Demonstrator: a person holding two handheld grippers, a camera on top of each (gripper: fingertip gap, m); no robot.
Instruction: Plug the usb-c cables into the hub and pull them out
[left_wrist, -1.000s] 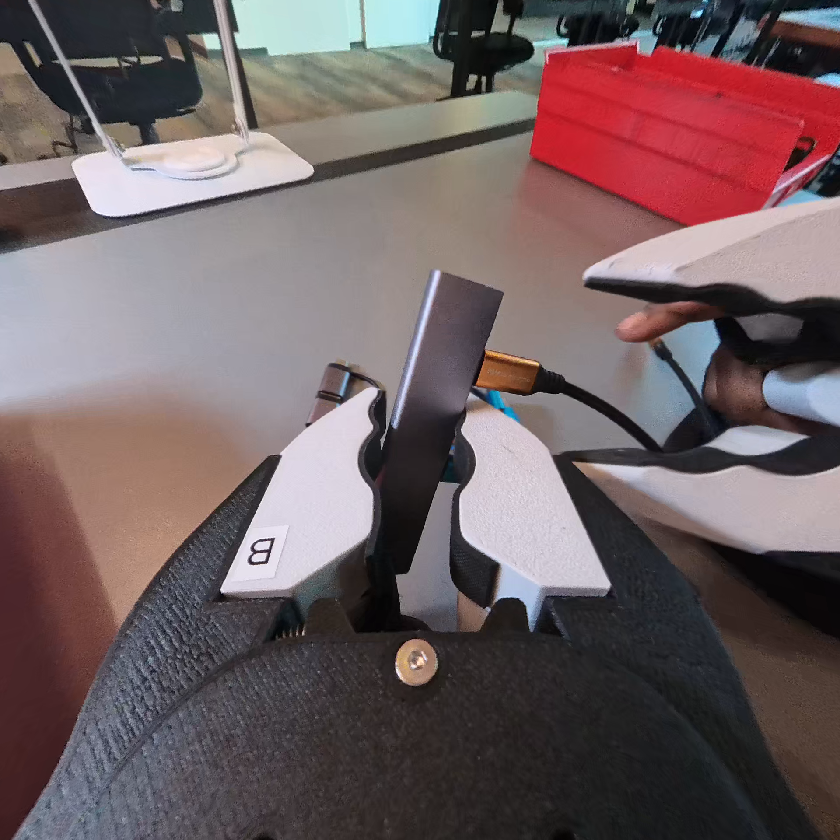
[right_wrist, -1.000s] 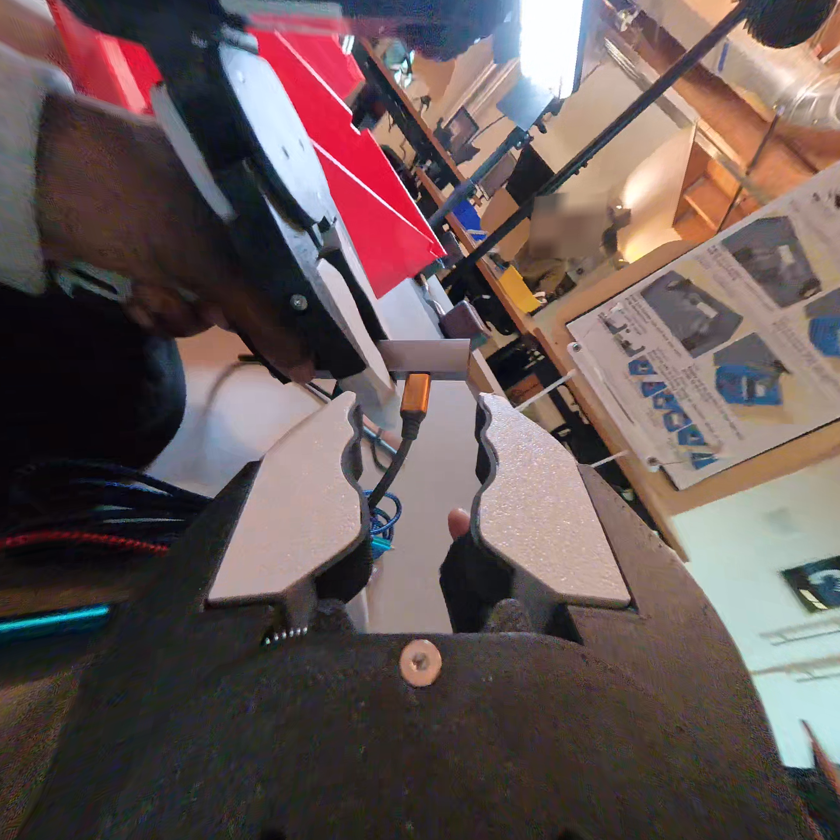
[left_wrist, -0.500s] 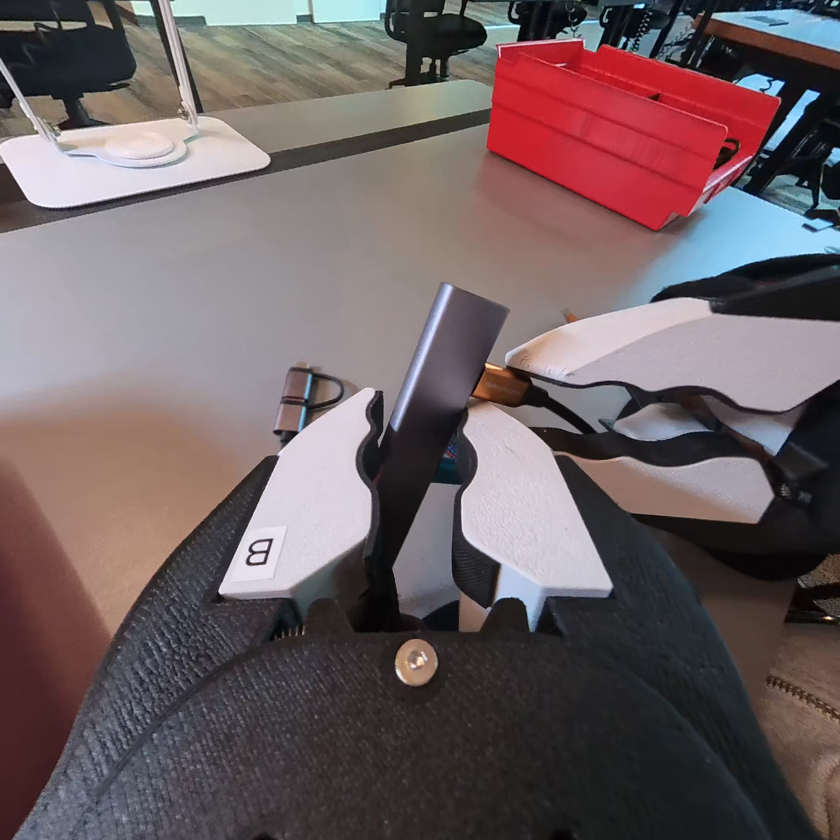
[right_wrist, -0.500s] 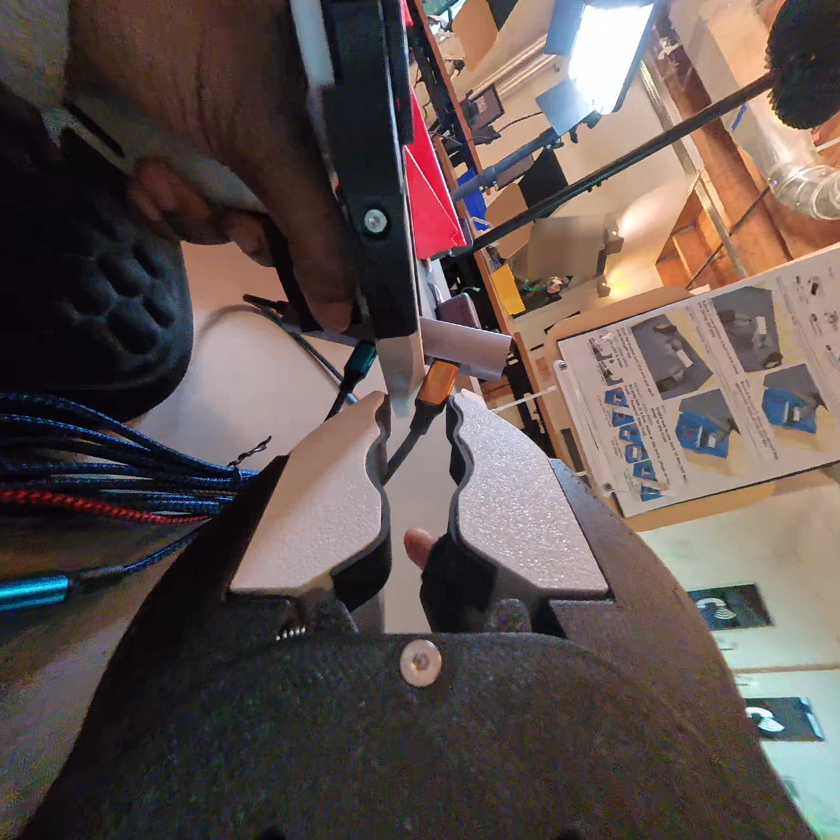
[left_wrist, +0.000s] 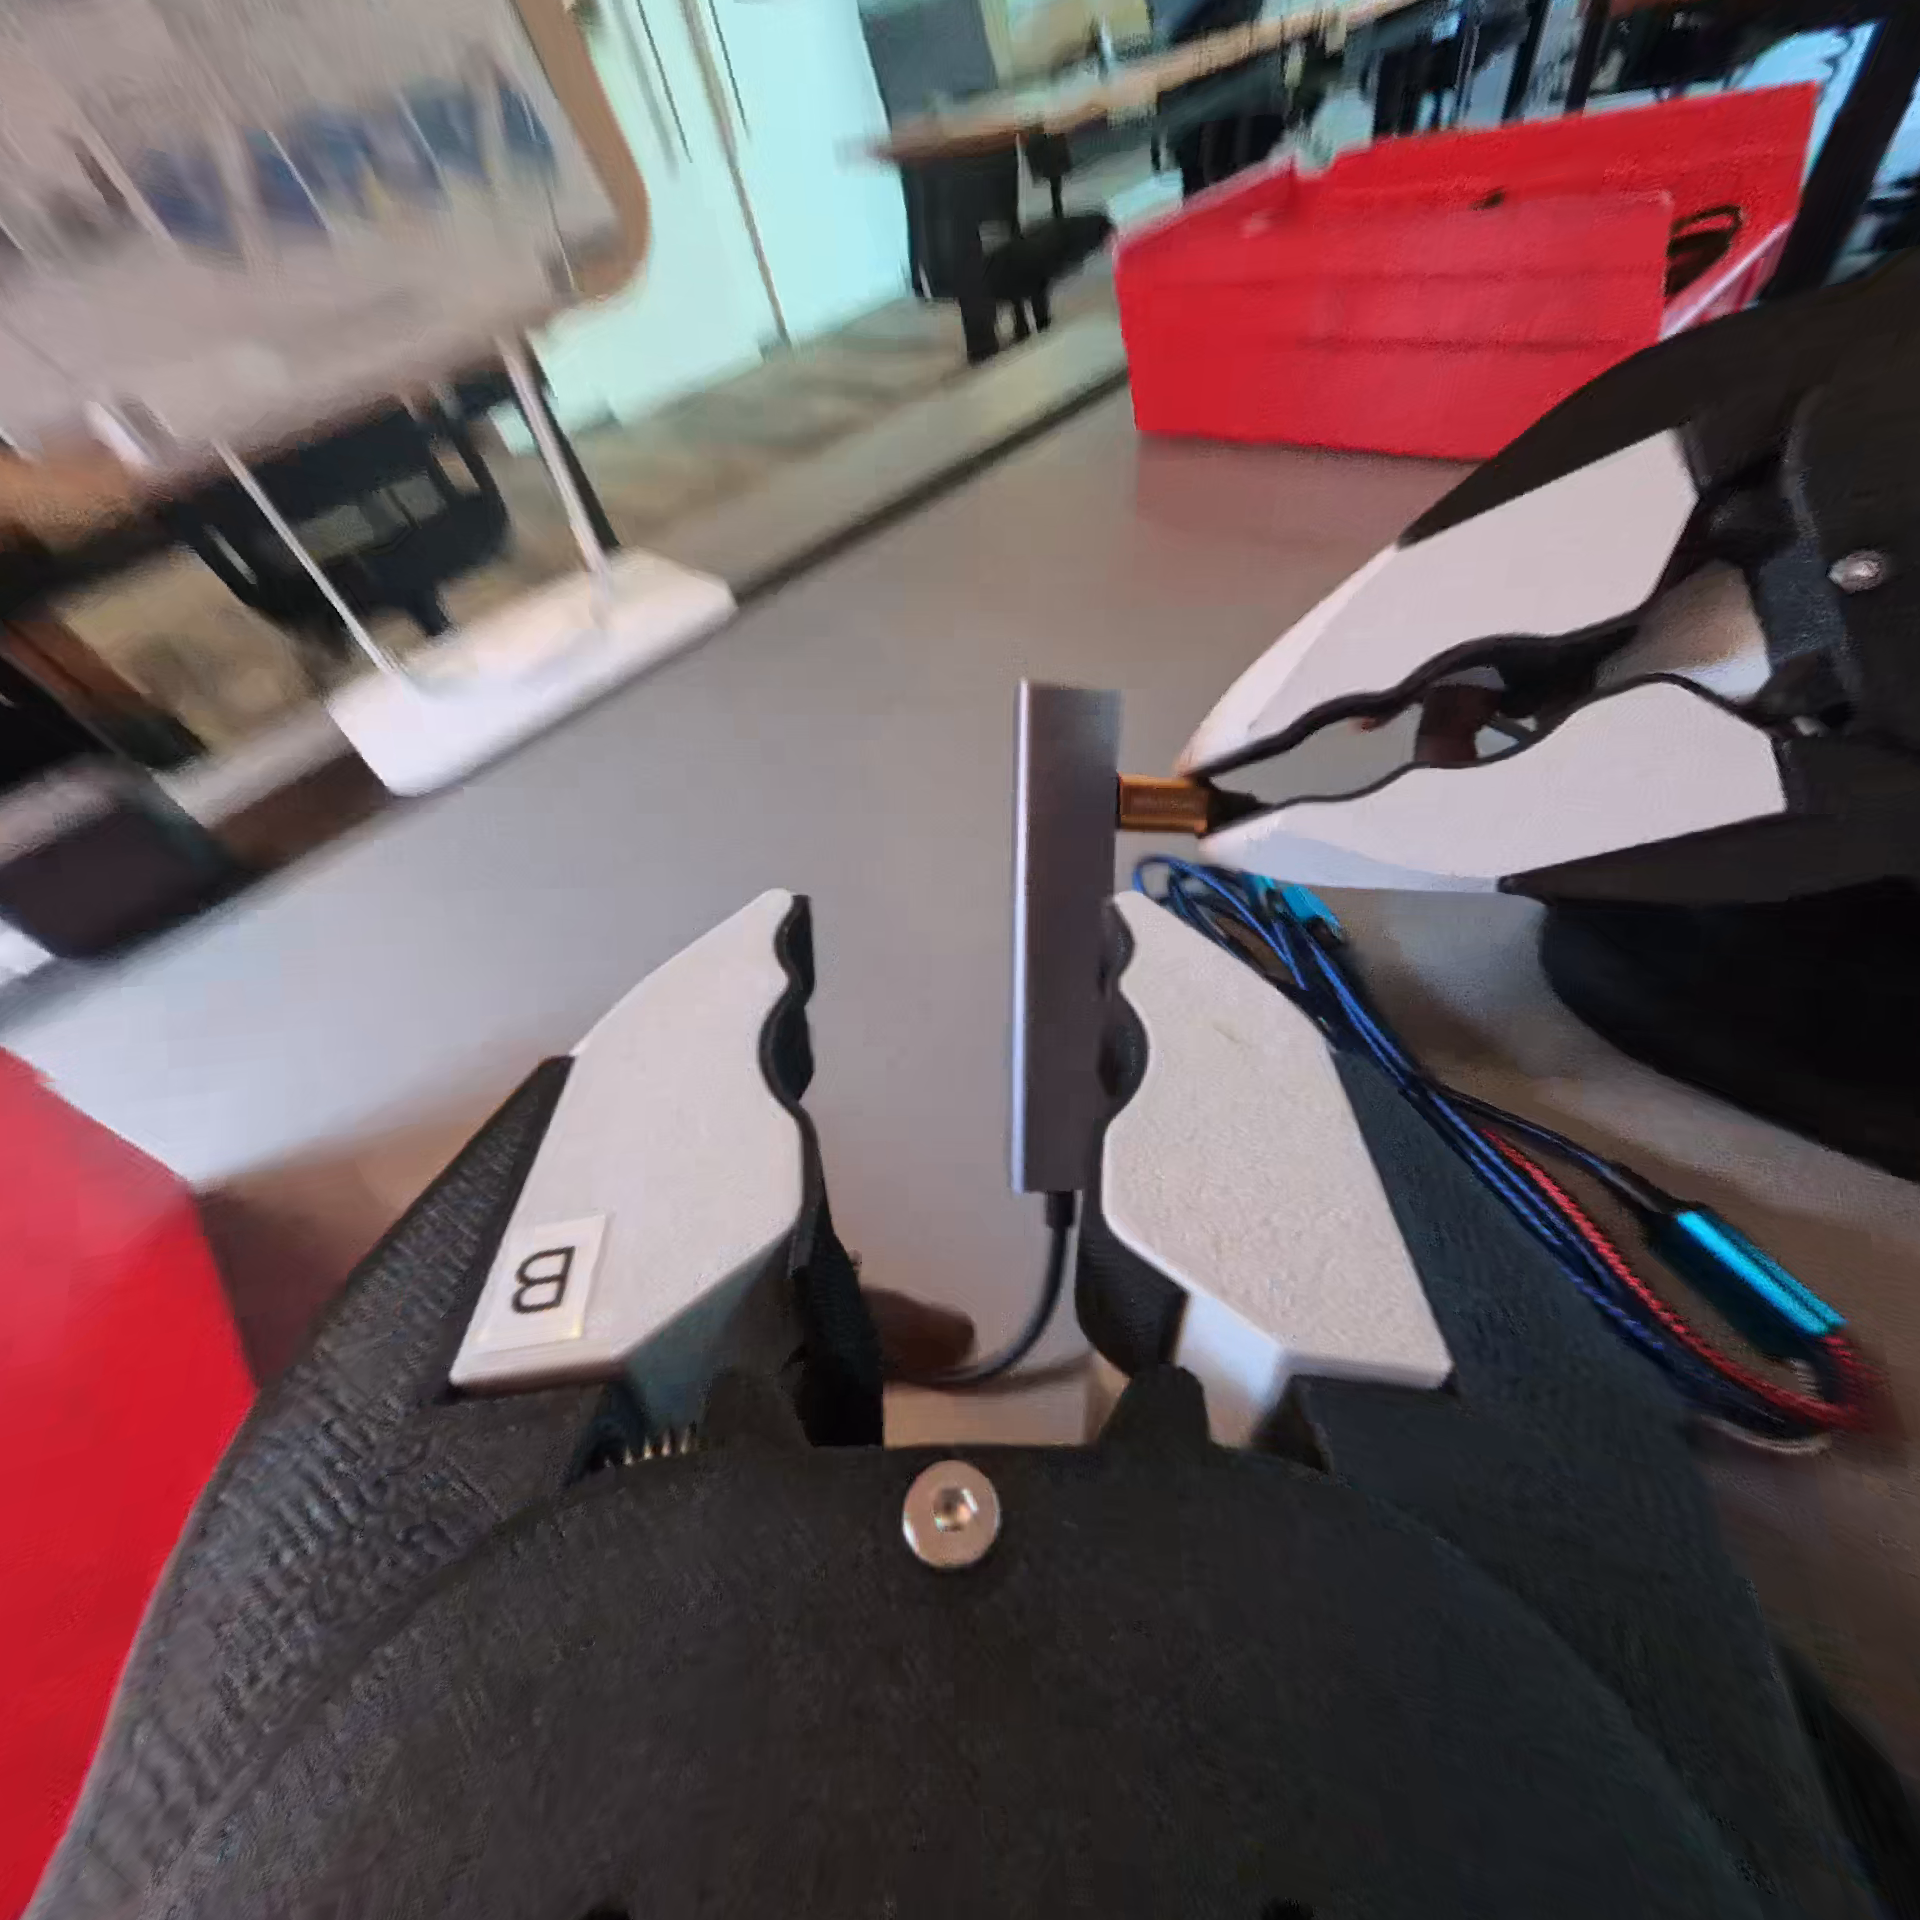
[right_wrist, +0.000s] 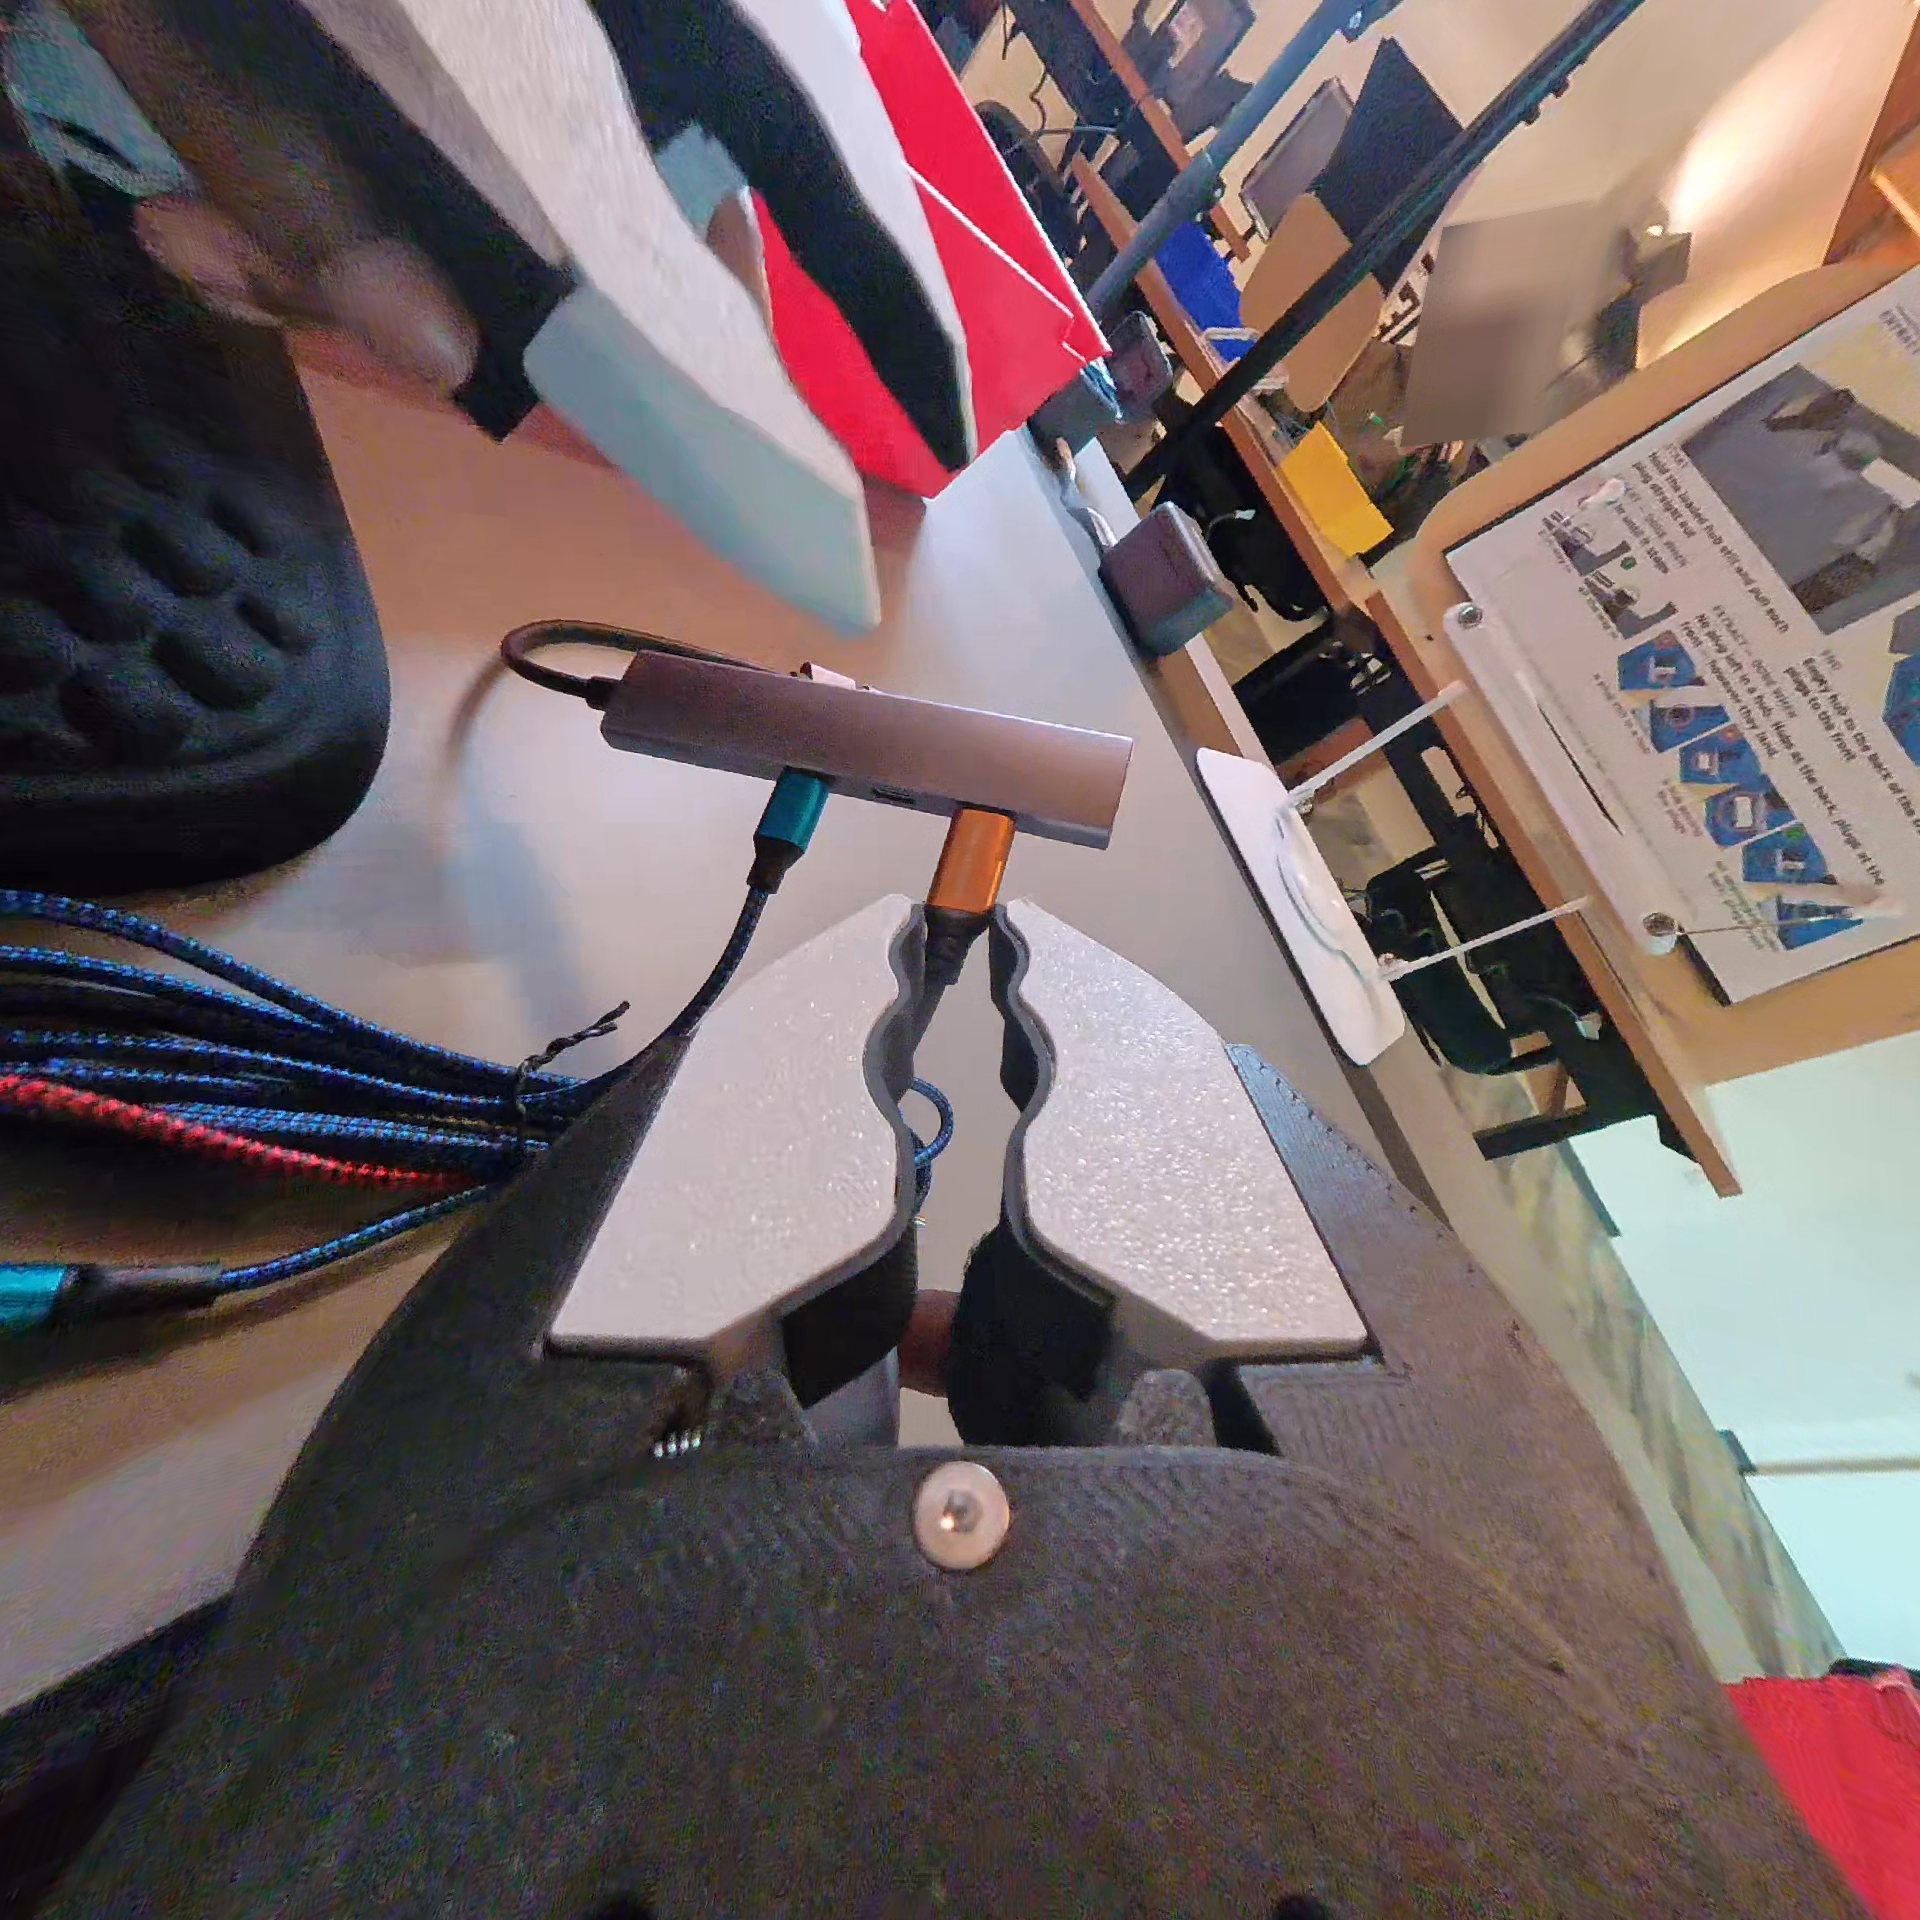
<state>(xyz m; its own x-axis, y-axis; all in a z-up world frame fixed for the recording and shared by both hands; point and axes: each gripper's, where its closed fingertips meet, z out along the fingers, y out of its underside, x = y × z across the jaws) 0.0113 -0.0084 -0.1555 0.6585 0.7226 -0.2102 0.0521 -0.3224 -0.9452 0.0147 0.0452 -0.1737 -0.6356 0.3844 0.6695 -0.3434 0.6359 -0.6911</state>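
The grey hub (left_wrist: 1065, 935) stands lengthwise between my left gripper's (left_wrist: 956, 914) wide-open fingers. It lies against the right pad and is well clear of the left pad. My right gripper (right_wrist: 958, 914) is shut on the orange plug (right_wrist: 971, 857) at its cable end, and the plug sits in the hub (right_wrist: 873, 743). The left wrist view shows the same pinch on the orange plug (left_wrist: 1164, 805) by the right gripper (left_wrist: 1200, 800). A teal plug (right_wrist: 792, 810) is also seated in the hub, beside an empty port. One of the left gripper's fingers (right_wrist: 727, 488) shows above the hub.
A bundle of blue and red braided cables (left_wrist: 1455, 1122) lies on the grey table (left_wrist: 727, 779) to the right and also shows in the right wrist view (right_wrist: 208, 1070). A red bin (left_wrist: 1403, 312) stands at the back right. A white stand base (left_wrist: 540, 675) sits at the back left.
My left gripper has opened wide and let go of the hub, which it gripped before. My right gripper has closed onto the orange plug. The hub has gone from tilted to straight.
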